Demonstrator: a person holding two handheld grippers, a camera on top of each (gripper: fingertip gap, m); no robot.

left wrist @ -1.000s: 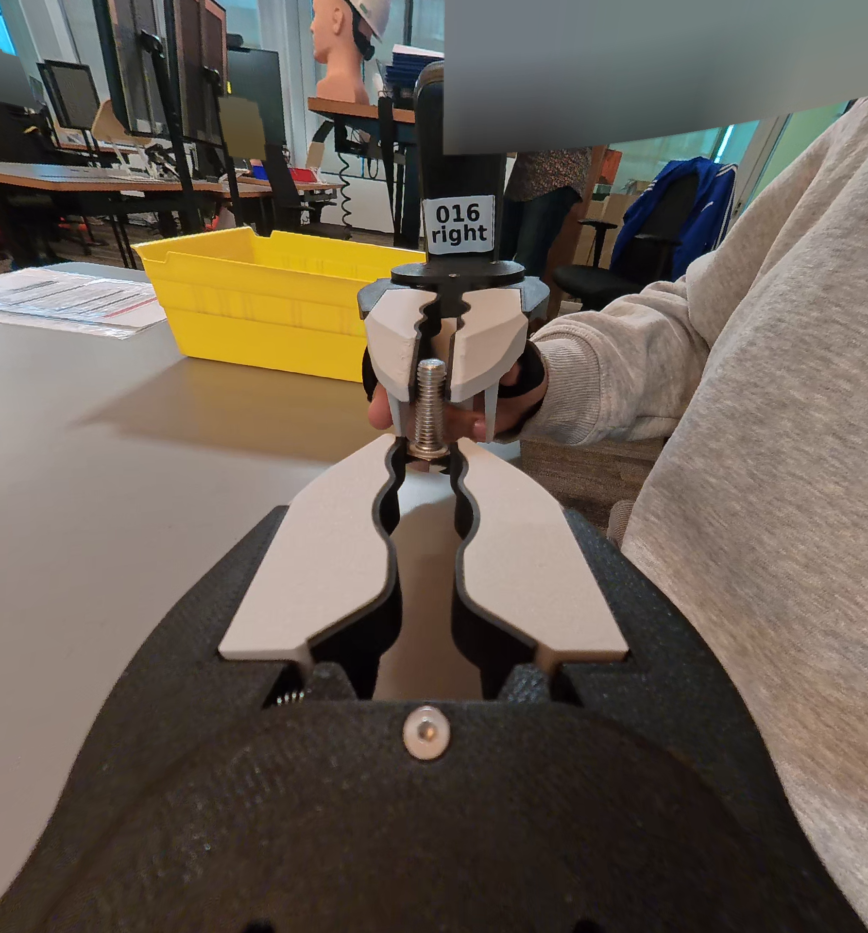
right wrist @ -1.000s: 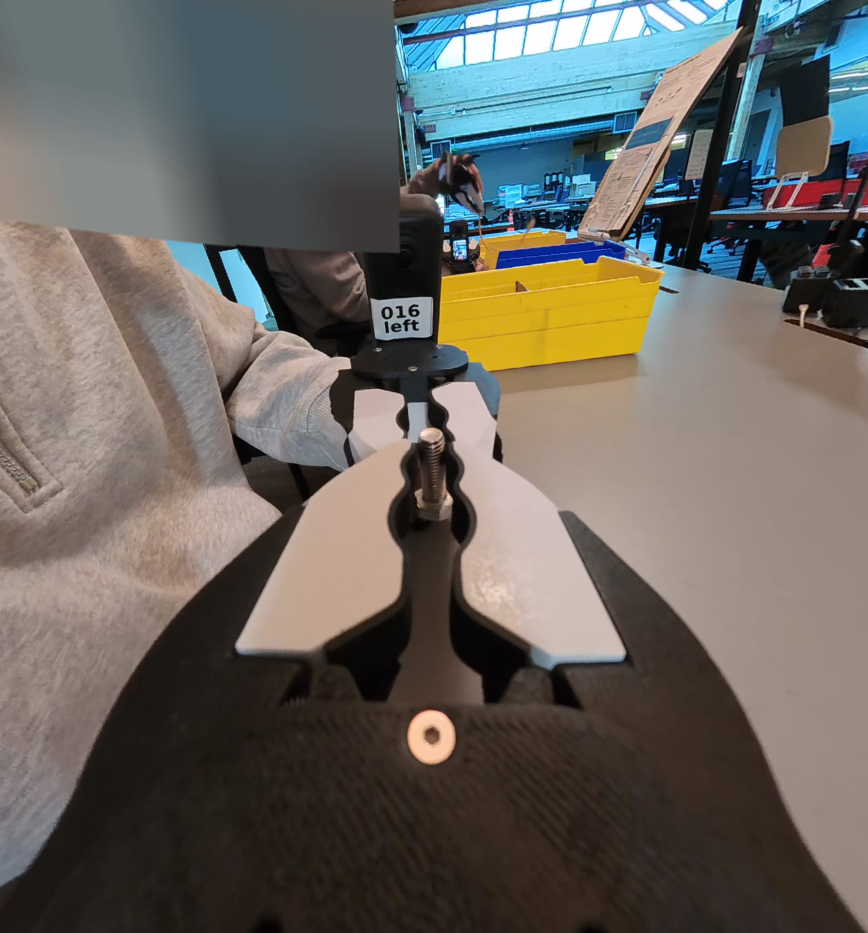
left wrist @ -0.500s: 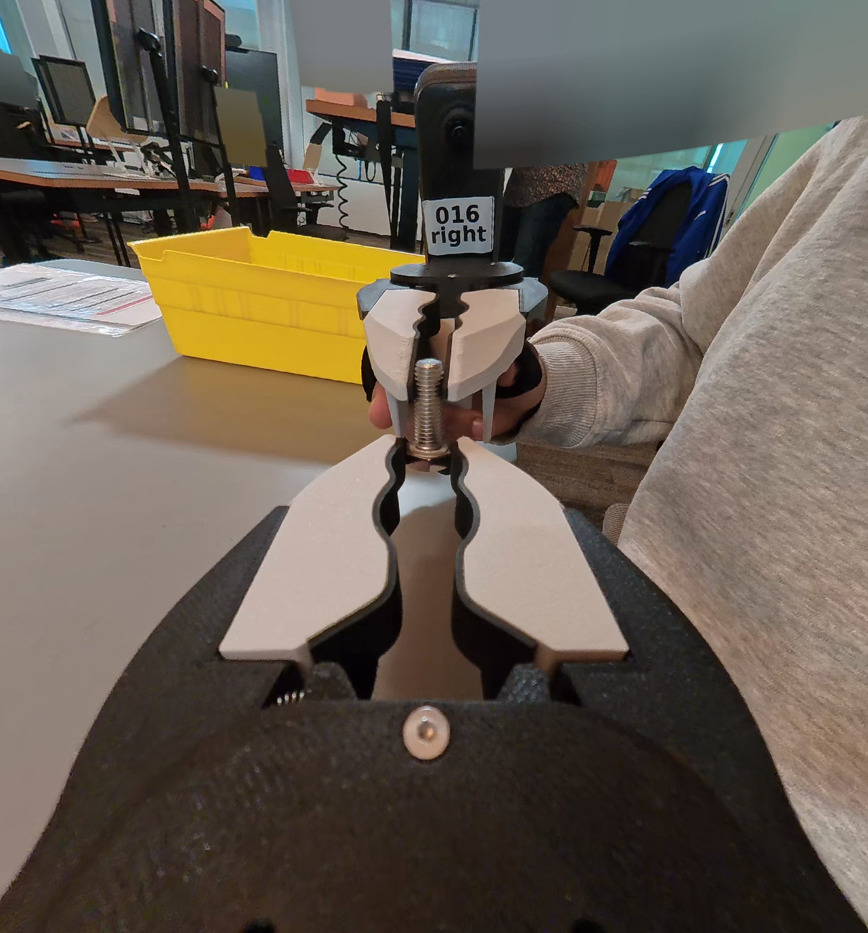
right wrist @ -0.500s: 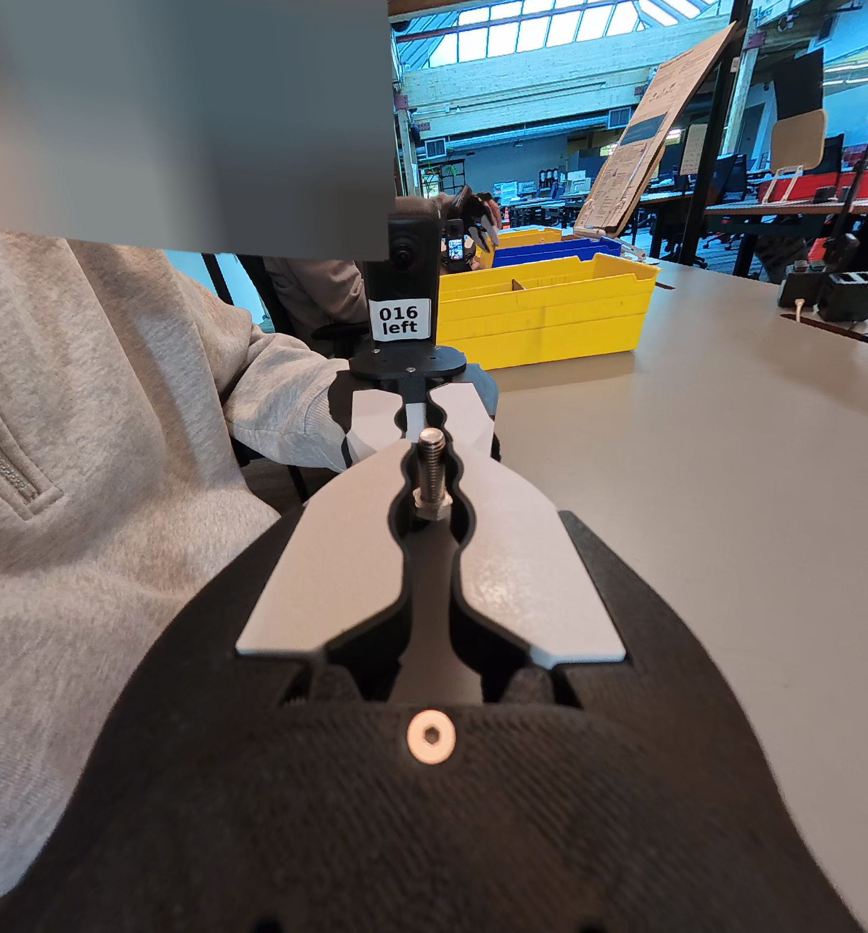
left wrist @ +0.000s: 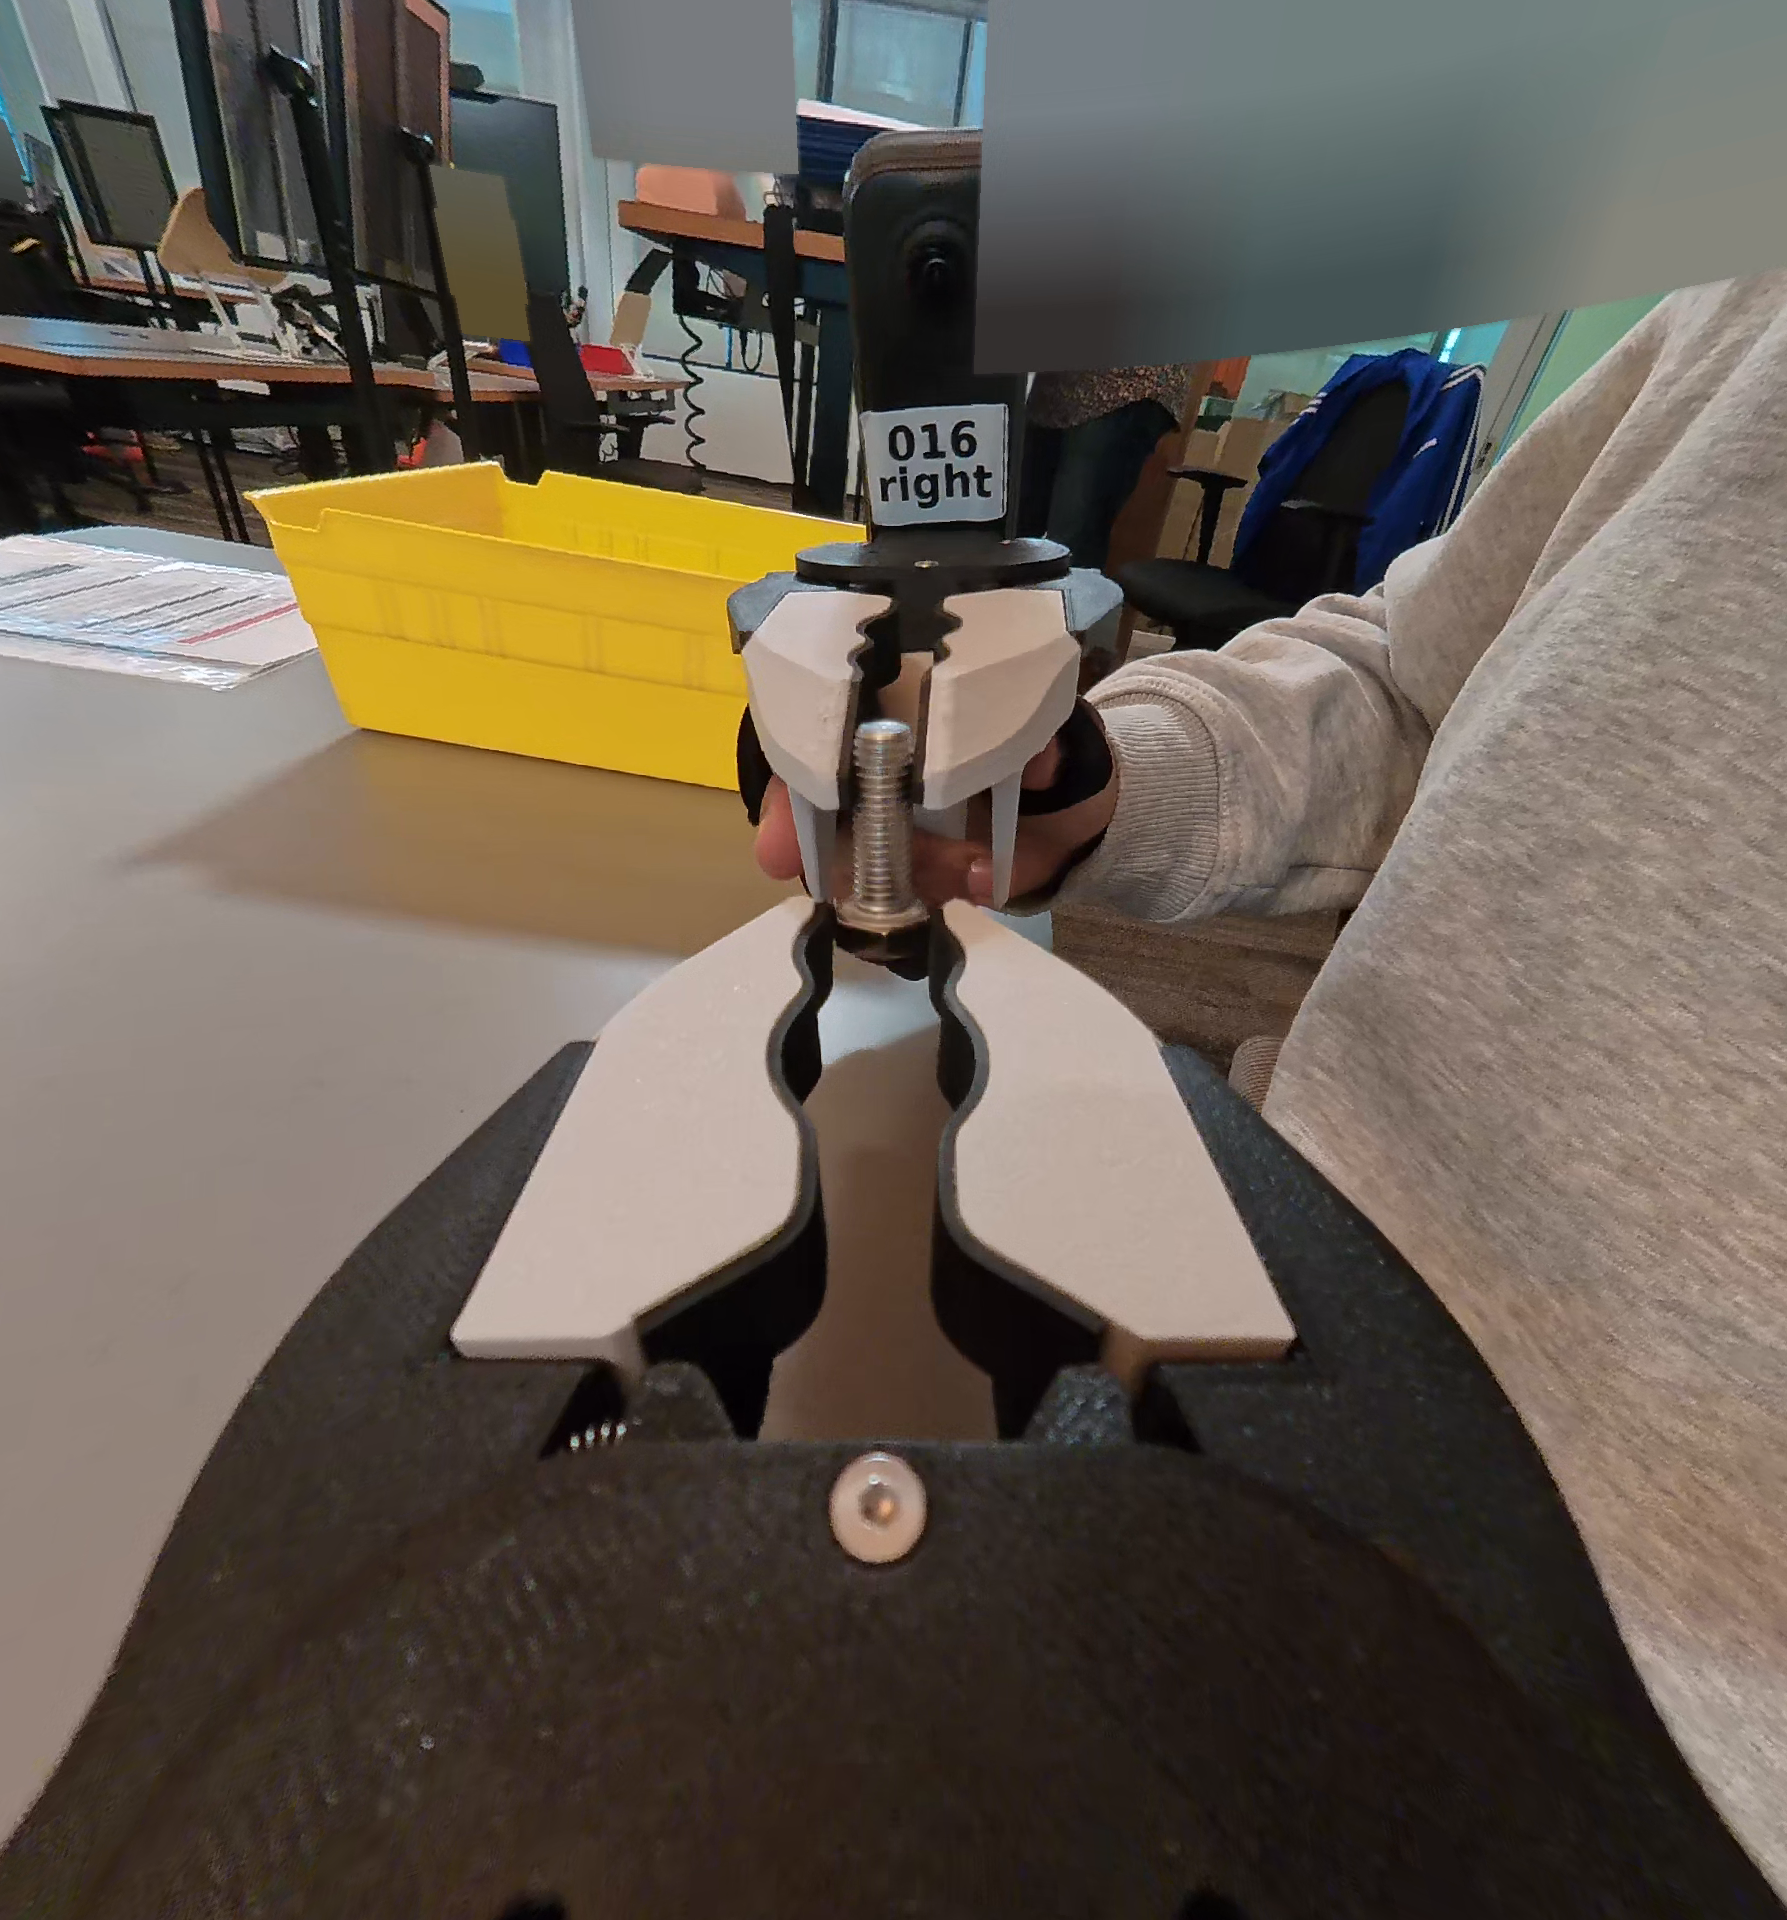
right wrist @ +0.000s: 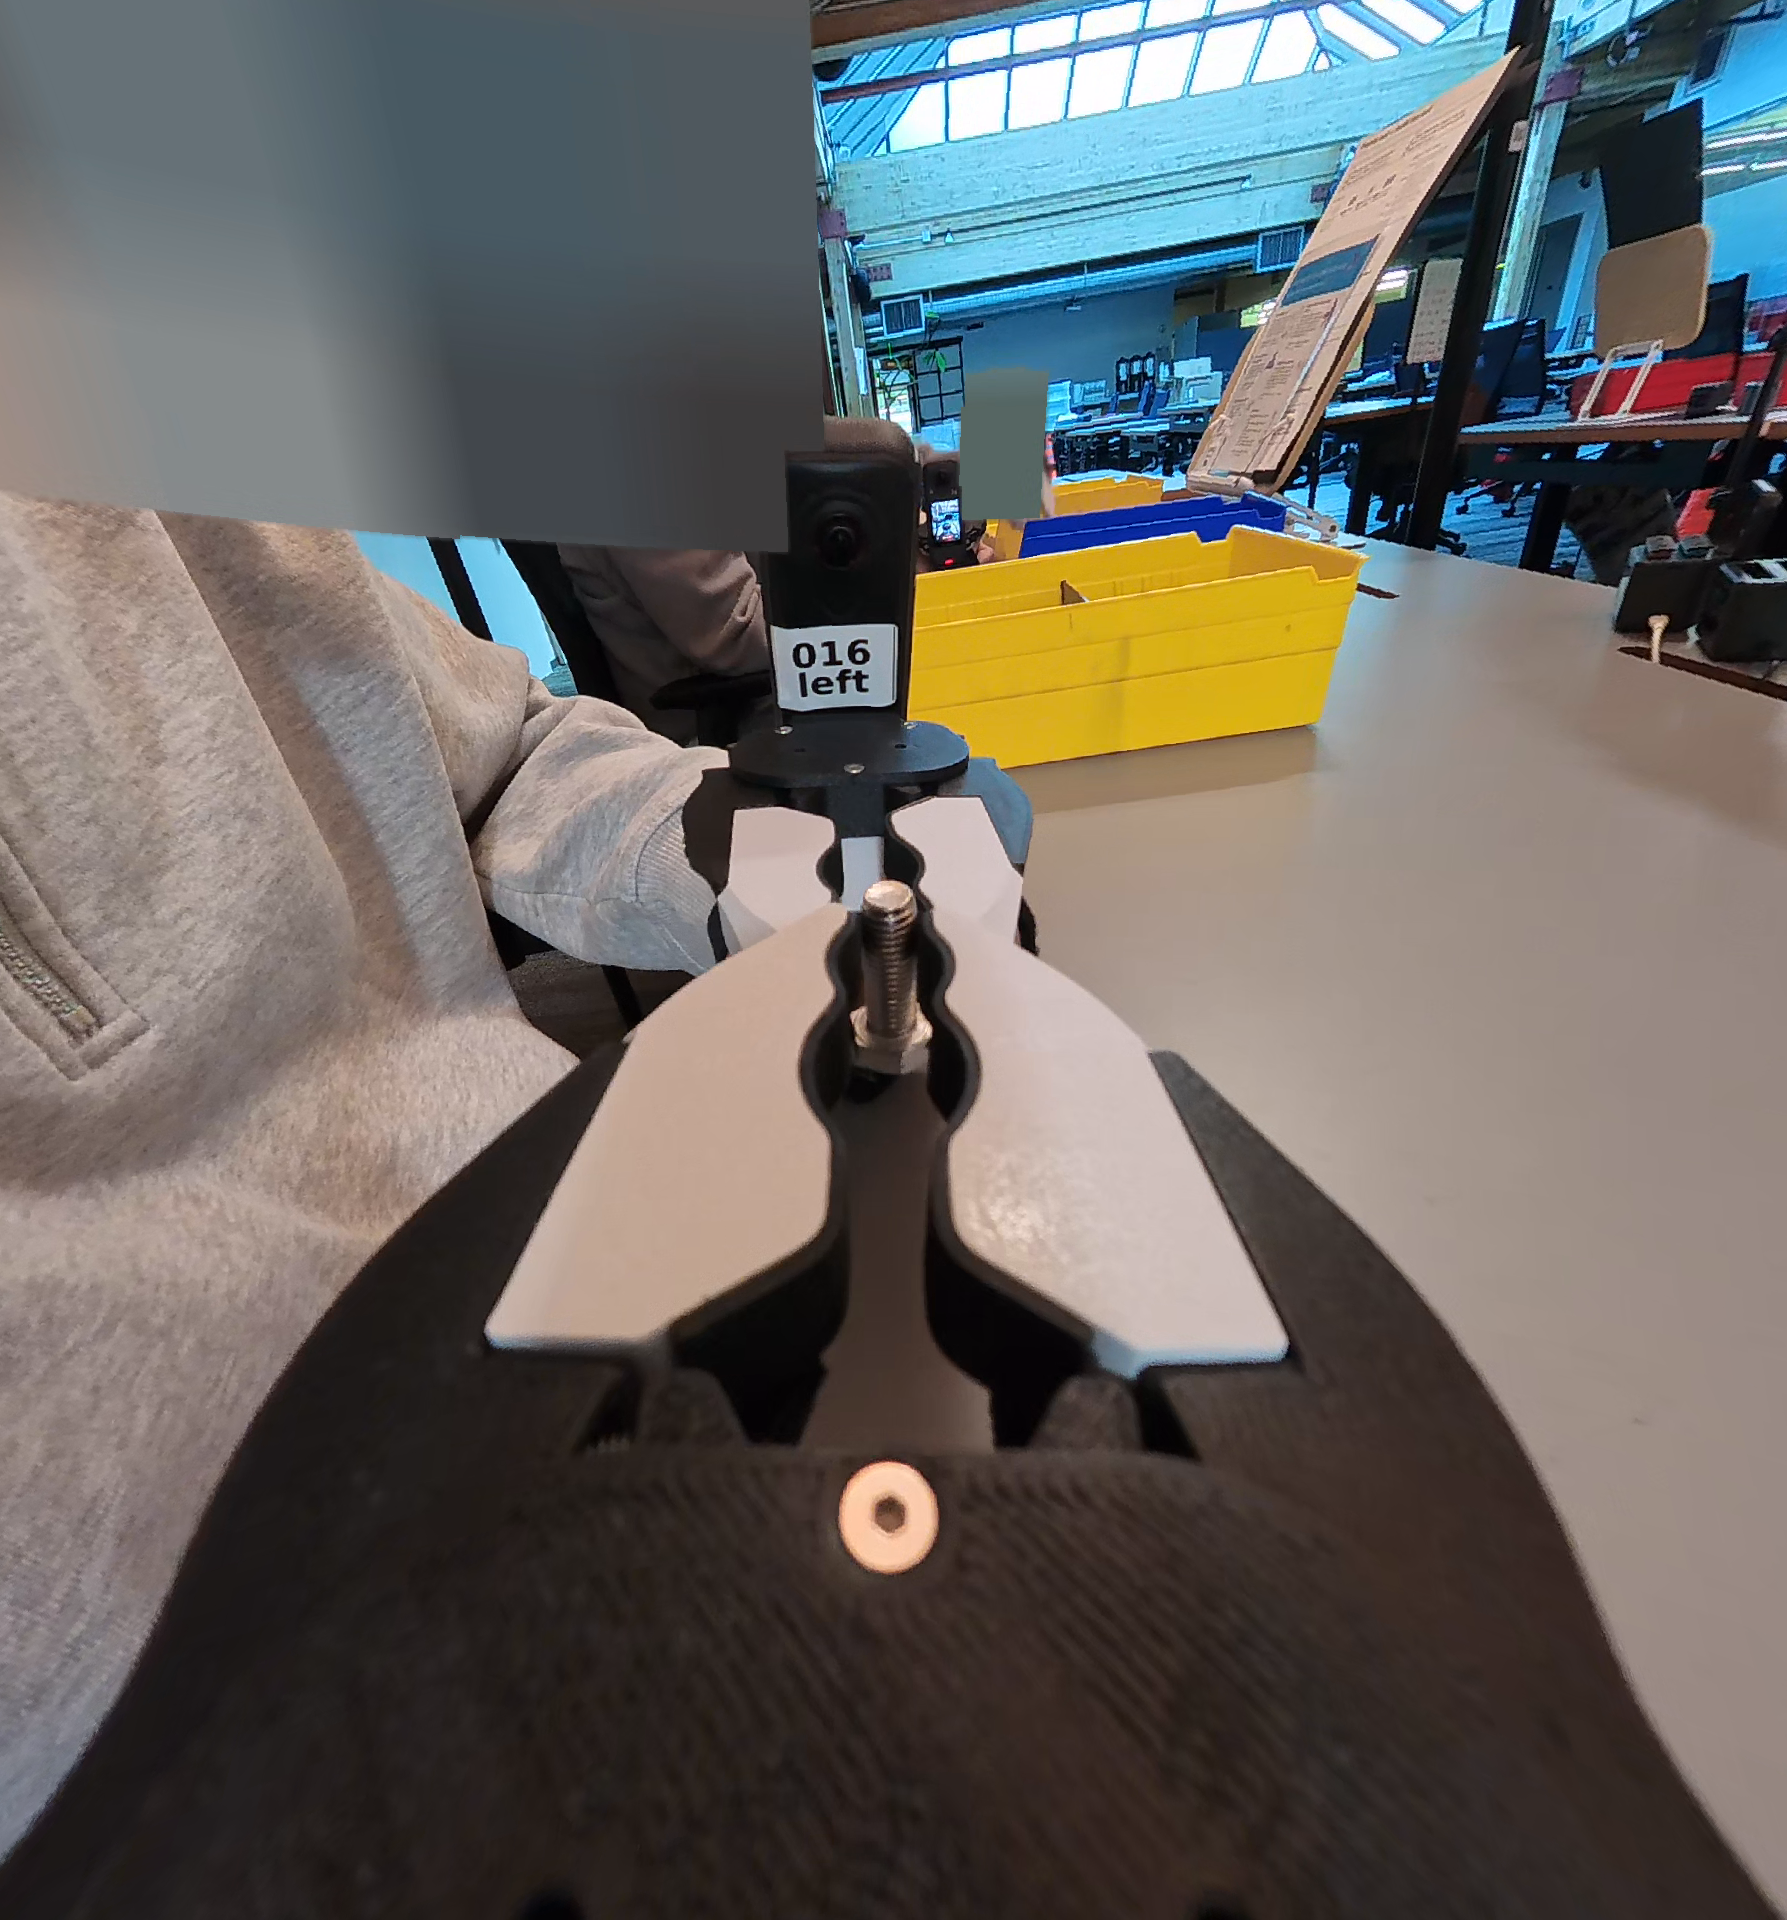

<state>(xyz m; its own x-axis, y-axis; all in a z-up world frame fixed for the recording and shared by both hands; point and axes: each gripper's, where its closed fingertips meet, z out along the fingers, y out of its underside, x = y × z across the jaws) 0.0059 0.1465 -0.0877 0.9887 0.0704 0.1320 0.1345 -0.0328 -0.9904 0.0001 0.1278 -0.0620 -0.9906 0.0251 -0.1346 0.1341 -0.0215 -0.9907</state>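
Right gripper [right wrist: 884, 1023] clamps upright bolt [right wrist: 887, 971]; left gripper [left wrist: 873, 930], at its 12 o'clock, pinches the nut [left wrist: 876, 920].

Close wrist views, facing each other

a bright metal bolt [right wrist: 887, 971] with a threaded shank and a shiny hex nut [right wrist: 889, 1049] stands between the matt, fine-grained white plastic fingers [right wrist: 707, 1132] of the right gripper [right wrist: 887, 935]. the left gripper [left wrist: 873, 940] has the same chalky white fingers [left wrist: 681, 1122] on a rough, layered black plastic body. a grey fleece sleeve [left wrist: 1232, 769] looks soft and nubby. the table [right wrist: 1440, 1039] is smooth, matt grey-beige. towards its far edge sits a glossy yellow plastic bin [right wrist: 1128, 655]; a sheet of paper [left wrist: 110, 613] in a shiny sleeve lies beside another such bin.
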